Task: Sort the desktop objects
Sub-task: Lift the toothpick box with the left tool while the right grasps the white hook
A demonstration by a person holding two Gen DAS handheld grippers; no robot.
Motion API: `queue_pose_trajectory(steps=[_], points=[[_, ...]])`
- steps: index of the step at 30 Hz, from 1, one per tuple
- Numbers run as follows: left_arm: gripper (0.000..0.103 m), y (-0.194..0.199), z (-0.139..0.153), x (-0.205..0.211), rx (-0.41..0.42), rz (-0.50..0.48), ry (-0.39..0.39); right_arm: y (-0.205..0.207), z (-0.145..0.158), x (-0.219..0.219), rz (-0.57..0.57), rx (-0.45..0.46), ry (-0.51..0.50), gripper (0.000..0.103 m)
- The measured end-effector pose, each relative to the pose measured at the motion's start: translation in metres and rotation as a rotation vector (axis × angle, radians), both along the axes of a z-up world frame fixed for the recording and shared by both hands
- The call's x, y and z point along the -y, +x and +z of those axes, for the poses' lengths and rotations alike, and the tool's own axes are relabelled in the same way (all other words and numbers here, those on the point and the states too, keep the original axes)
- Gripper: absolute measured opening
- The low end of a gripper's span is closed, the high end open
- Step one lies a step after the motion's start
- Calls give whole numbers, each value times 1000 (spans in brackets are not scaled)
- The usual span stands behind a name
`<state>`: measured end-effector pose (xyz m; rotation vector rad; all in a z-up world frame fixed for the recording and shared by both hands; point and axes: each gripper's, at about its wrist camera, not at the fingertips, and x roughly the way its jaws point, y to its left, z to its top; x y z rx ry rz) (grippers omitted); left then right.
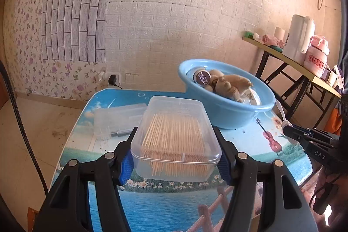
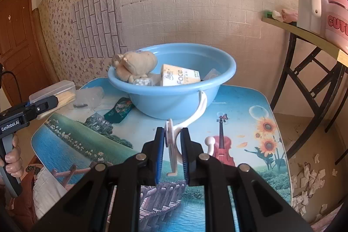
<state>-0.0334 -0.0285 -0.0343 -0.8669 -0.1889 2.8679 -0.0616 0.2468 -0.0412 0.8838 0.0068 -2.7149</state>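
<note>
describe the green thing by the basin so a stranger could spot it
Find the blue basin on the picture-printed table. Just left of its base lies a flat dark green embroidered pouch, the only dark fabric item beside clear plastic boxes.

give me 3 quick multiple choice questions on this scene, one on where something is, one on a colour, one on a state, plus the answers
1. Where is the plush toy?
A. inside the basin
B. on the floor
C. on the side table

2. What colour is the basin?
A. red
B. light blue
C. black

3. What is the left gripper doing?
A. hanging open over nothing
B. shut on a white hook
C. shut on the toothpick box

Answers:
1. A, the toy leans against the basin's inner rim beside the carton.
2. B, its wall and rim are light blue in both views.
3. C, the blue pads press both sides of the toothpick box; the white hook sits in the right gripper.
</note>
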Motion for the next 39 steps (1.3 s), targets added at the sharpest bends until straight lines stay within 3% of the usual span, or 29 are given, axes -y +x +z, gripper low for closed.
queue_pose_trajectory(steps=[14,29,31,34,36,39], points=[[61,-14,34,-16,-64,-40,0,-12,27,3,36,-96,-42,11],[61,-24,19,-13,-26,-21,-1,-19,1,-22,-52,-17,-10,12],[61,-23,14,-10,-7,-15,6,-18,-8,-23,-72,23,27,18],[61,-19,11,-9,-4,-13,-9,-15,-18,-27,-67,87,30,45],[61,-16,10,-9,-5,-13,-16,-14,-25,-28,-60,125,41,77],[61,-14,7,-8,2,-11,-4,-16,-35,-22,-55,144,38,80]])
